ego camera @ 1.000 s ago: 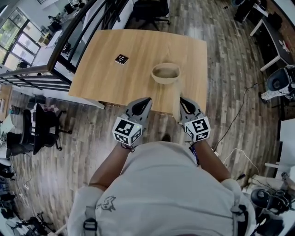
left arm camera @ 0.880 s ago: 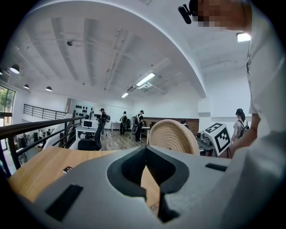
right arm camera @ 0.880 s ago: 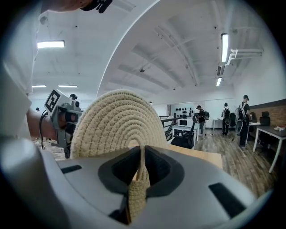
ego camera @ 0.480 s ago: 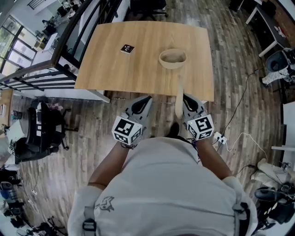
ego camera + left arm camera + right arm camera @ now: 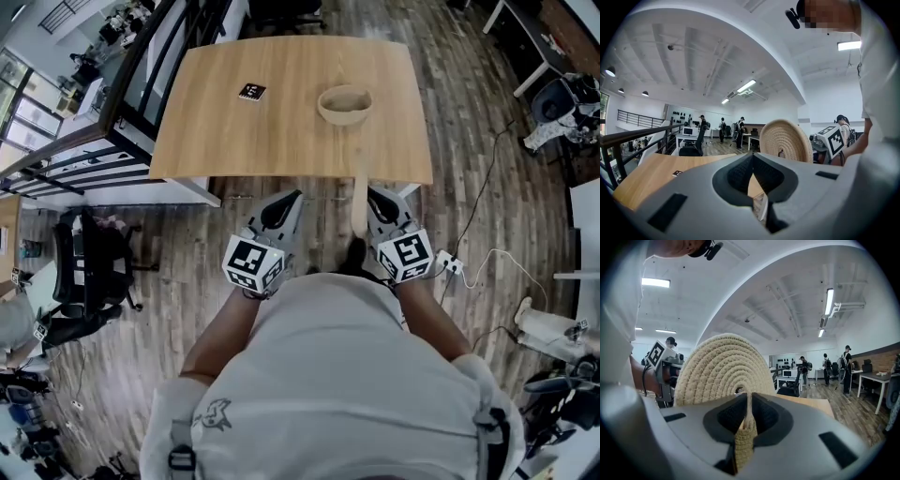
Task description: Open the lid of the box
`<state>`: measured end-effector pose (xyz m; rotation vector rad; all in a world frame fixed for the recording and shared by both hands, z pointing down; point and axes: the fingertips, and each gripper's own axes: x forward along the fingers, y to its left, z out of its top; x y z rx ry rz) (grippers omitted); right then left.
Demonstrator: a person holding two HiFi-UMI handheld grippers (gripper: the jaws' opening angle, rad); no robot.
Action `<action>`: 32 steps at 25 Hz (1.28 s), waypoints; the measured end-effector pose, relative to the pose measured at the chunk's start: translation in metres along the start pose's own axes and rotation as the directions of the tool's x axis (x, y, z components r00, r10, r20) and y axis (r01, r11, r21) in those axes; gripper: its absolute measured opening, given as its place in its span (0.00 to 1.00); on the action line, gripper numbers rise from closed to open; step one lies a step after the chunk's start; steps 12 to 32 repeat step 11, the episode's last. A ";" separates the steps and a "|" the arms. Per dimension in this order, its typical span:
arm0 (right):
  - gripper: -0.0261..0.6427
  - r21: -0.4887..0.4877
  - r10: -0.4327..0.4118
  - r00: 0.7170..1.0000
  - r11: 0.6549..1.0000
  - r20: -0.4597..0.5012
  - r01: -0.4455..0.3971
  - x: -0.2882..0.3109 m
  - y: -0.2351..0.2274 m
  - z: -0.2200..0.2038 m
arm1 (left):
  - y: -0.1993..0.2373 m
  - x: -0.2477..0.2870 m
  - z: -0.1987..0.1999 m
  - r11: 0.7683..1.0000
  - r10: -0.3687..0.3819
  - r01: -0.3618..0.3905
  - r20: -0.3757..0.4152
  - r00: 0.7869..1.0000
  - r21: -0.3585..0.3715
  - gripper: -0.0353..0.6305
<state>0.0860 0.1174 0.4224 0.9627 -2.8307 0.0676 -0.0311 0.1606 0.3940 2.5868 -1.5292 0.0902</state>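
right hand-held gripper (image 5: 375,199) is clenched on the woven lid (image 5: 723,365). it pinches the rim w/ the disc standing on edge btwn the jaws, held off the surface (image 5: 281,141) on the person's side of its near edge, toward the right corner. box (image 5: 344,104) sits open-topped on the surface, right of centre, well apart from both grippers. left hand-held gripper (image 5: 752,174) is clenched tight on nothing, lid near it. count: 1 lid, 1 box, 2 hand-held grippers, 1 marker tag (image 5: 250,92) left of the box.
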 end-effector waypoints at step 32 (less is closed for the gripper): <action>0.10 -0.009 -0.014 1.000 1.000 0.001 0.014 -0.013 0.005 0.001 | -0.010 -0.006 0.001 1.000 -0.010 0.010 0.017 1.000 0.000 0.06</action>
